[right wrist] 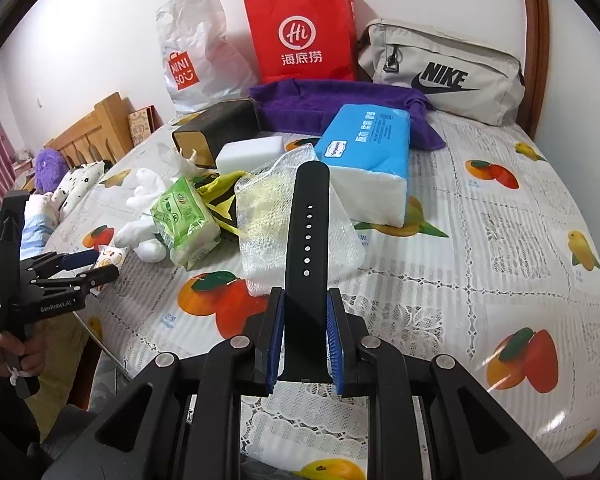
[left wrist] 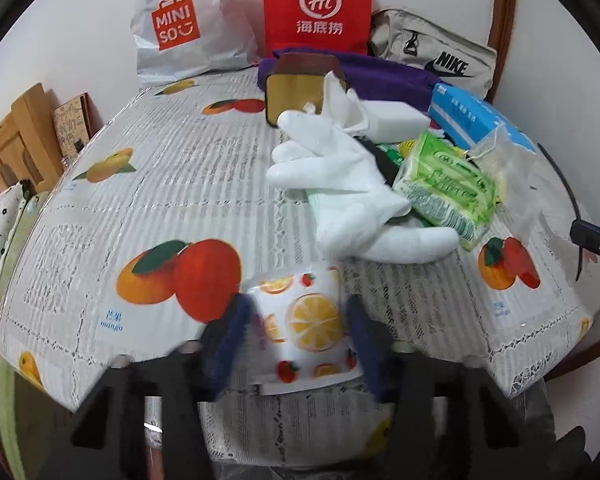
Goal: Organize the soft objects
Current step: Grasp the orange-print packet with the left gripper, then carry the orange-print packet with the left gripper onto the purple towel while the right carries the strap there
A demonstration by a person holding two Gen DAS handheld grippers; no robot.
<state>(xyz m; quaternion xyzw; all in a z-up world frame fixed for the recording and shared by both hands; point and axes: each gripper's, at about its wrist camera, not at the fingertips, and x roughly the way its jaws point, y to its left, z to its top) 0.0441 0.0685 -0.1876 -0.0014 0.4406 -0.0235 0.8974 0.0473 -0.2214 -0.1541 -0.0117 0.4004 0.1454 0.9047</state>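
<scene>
My left gripper (left wrist: 298, 330) is shut on a small fruit-print tissue pack (left wrist: 306, 320) and holds it just above the near table edge; it also shows in the right wrist view (right wrist: 96, 266). My right gripper (right wrist: 304, 340) is shut on a black watch strap (right wrist: 306, 236) that stands upright between its fingers. A white glove (left wrist: 340, 184) lies in front of the left gripper. Beside it lie a green tissue pack (right wrist: 184, 220), a mesh pouch (right wrist: 268, 220), a blue tissue pack (right wrist: 366, 152), a white sponge (right wrist: 248, 154) and a purple towel (right wrist: 332, 102).
A fruit-print tablecloth (right wrist: 480, 220) covers the round table. A Miniso bag (left wrist: 180, 24), a red paper bag (right wrist: 300, 36) and a Nike pouch (right wrist: 440, 76) stand at the back by the wall. A brown box (right wrist: 216, 128) lies on its side. A wooden bed frame (left wrist: 12, 140) is left.
</scene>
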